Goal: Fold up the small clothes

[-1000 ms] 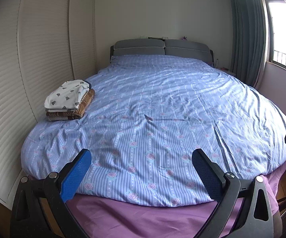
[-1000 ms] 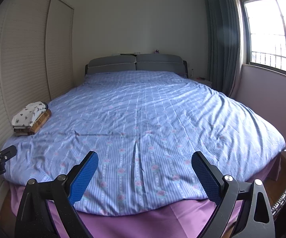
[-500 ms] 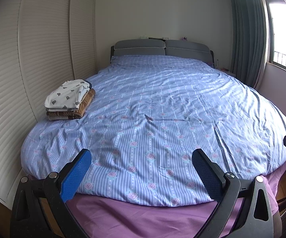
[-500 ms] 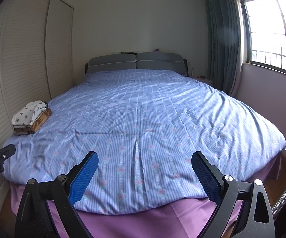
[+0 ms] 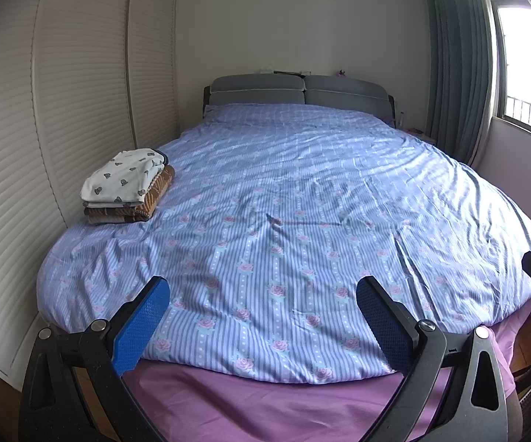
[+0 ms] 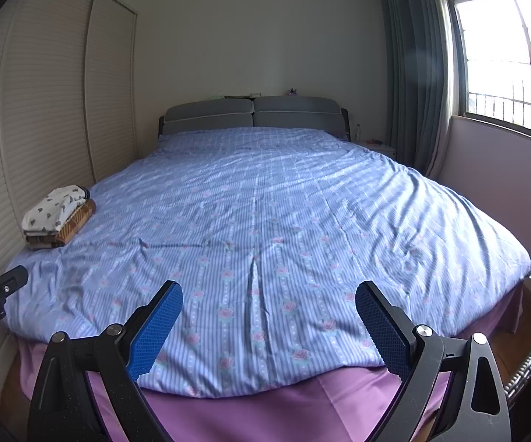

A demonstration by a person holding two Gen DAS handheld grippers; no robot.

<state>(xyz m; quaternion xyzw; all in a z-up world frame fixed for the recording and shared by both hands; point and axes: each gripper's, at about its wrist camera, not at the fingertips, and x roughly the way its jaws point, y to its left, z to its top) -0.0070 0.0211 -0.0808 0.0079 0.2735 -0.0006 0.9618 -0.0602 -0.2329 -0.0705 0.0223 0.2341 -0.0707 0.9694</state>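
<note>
Left tongs: blue-padded fingers spread wide, nothing between them, held above the foot of the bed. Right tongs: likewise spread wide and holding nothing, beside the left pair. Bedspread: blue striped, rose print, wrinkled, over a purple sheet. Folded clothes: small stack at the left edge of the bed beside the wardrobe doors; white patterned piece on top, brown ones beneath. Headboard: grey, at the far wall. Curtain: grey, beside the window.
</note>
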